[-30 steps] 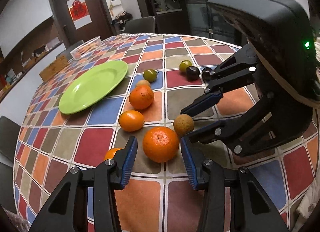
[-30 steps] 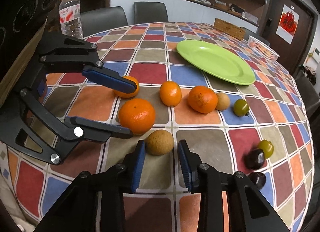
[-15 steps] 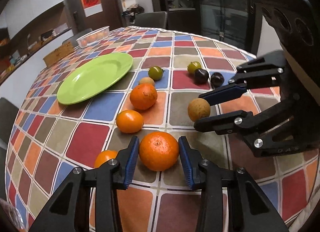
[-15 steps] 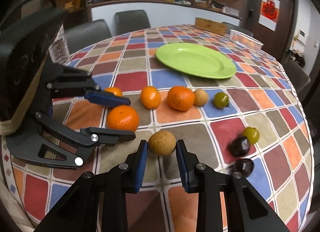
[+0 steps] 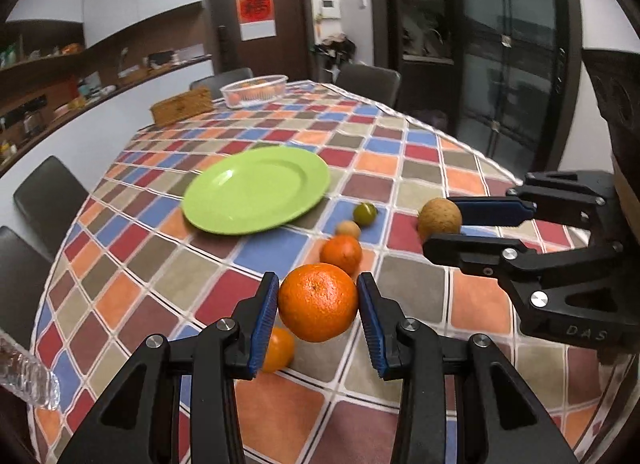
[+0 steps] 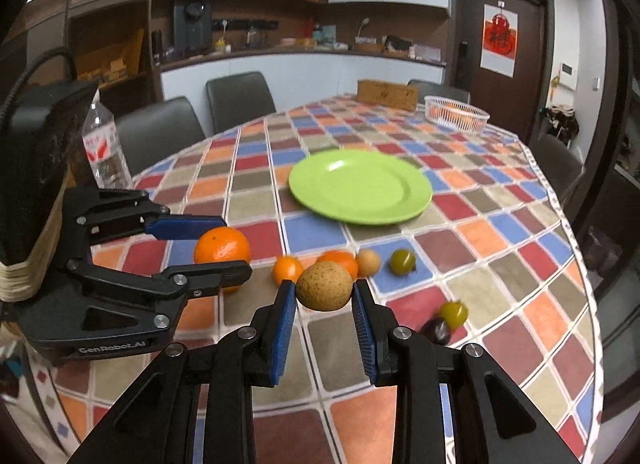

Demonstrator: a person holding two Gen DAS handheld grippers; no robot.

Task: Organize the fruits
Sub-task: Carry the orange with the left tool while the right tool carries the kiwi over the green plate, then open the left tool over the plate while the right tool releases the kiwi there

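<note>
Above table: L gripper w/ orange

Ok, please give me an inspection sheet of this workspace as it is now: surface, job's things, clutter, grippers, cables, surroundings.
Surface: table with checked cloth.
Job's things: green plate bare; big orange; brown fruit; more small fruits loose on cloth.
Clutter: water bottle, white basket, wooden box.
Grippers: left gripper shut on big orange; right gripper shut on brown fruit.
Cables: one behind left gripper.
Surroundings: chairs, shelves, door.
</note>
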